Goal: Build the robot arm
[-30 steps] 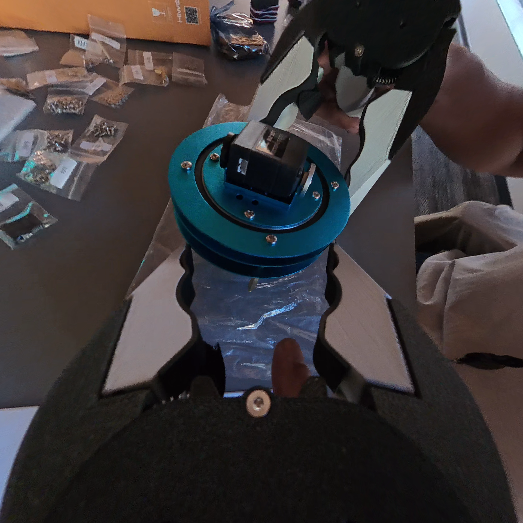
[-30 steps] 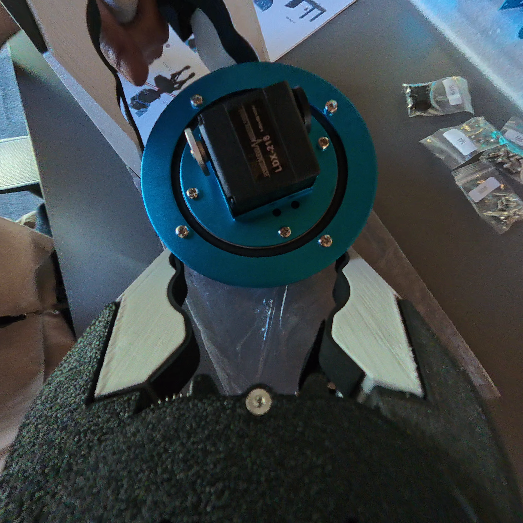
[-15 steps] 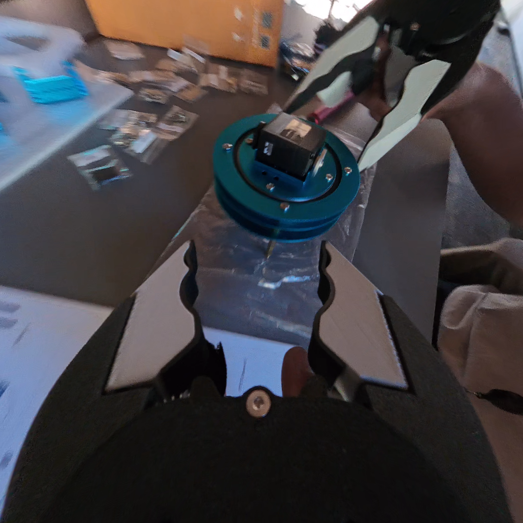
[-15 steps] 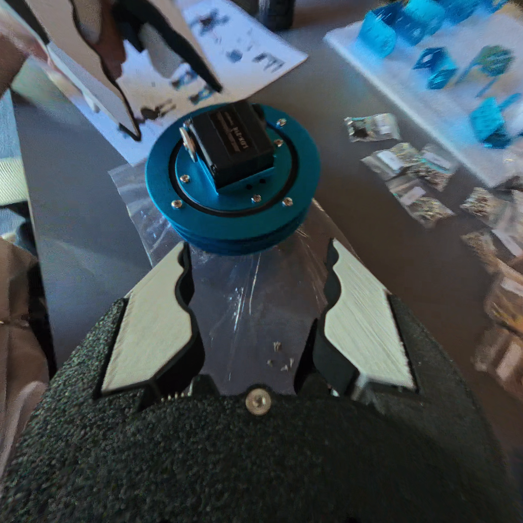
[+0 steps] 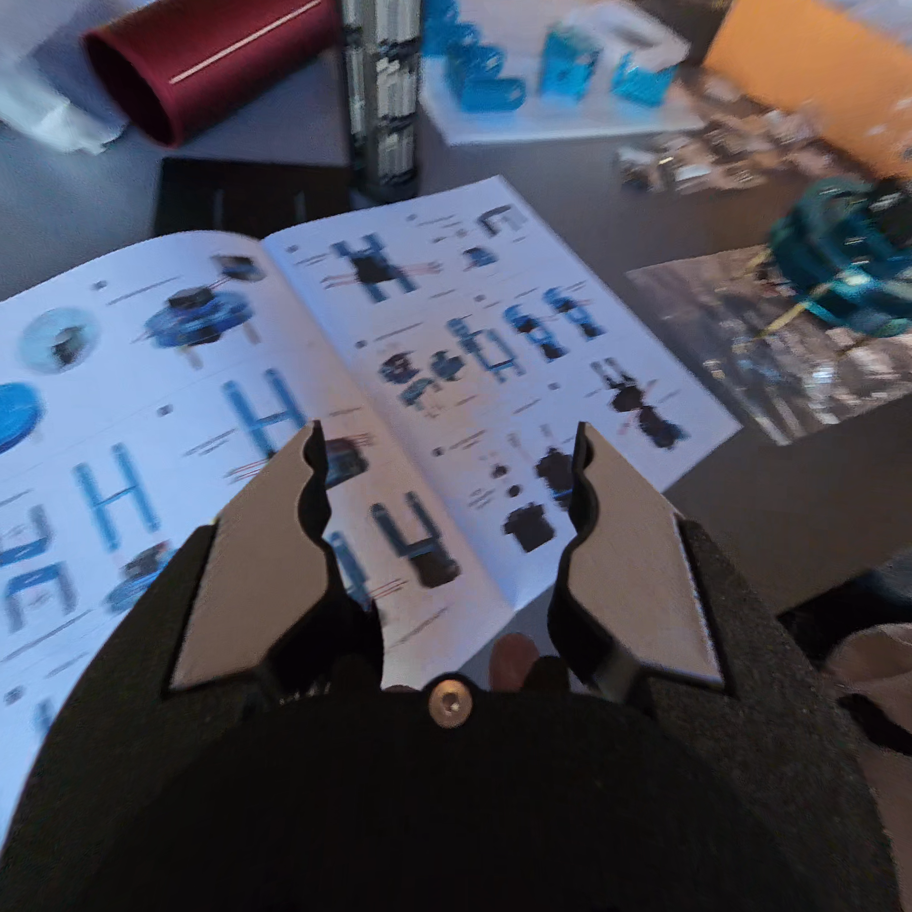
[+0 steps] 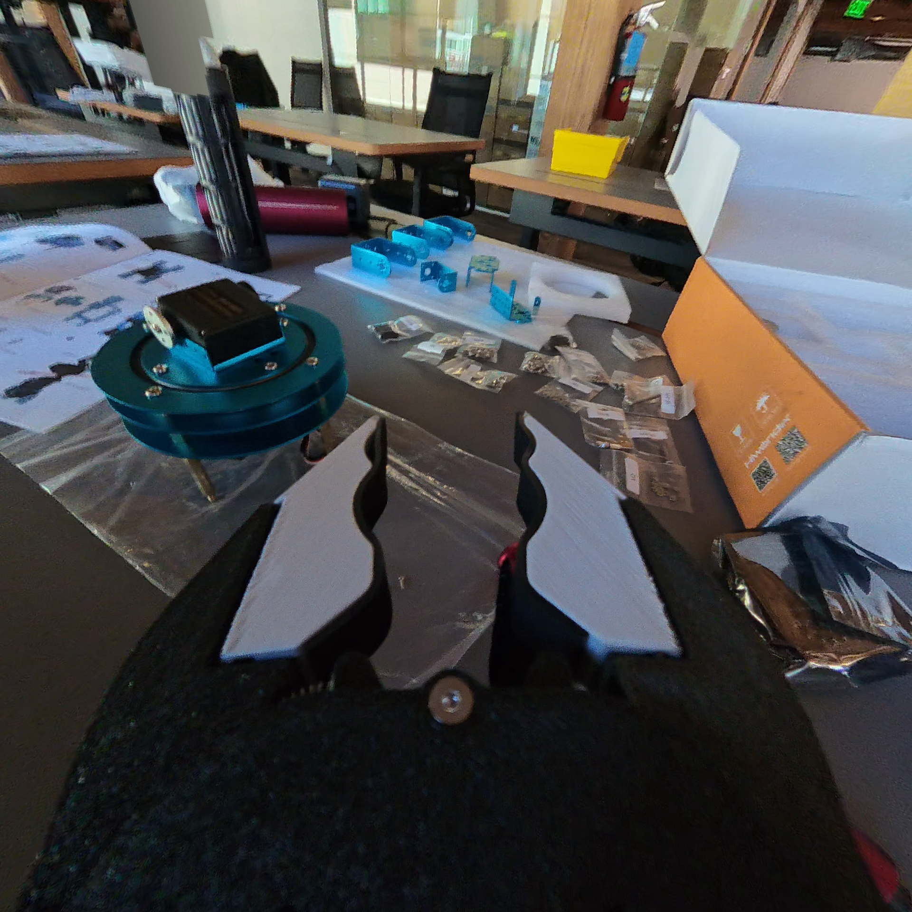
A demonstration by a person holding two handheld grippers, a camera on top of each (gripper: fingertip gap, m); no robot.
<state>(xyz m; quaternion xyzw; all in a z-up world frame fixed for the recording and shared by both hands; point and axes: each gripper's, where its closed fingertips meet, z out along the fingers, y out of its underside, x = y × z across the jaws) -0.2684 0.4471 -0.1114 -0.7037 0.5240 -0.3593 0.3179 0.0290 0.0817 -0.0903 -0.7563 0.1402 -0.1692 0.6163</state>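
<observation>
We see the left gripper [image 5: 449, 434] with its jaws spread and nothing between them, poised over the open instruction booklet [image 5: 345, 395] on the table [image 5: 789, 533]. The right gripper [image 6: 449, 424] is likewise released and holds nothing. To its left, apart from it, the blue round base [image 6: 217, 395] with the black servo [image 6: 222, 316] on top stands on a clear plastic sheet [image 6: 434, 493]. Small hardware bags [image 6: 567, 385] and an orange box [image 6: 740, 385] crowd the right side; the near plastic offers open room.

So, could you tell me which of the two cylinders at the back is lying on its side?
The maroon cylinder; the dark striped one beside it stands upright.
</observation>
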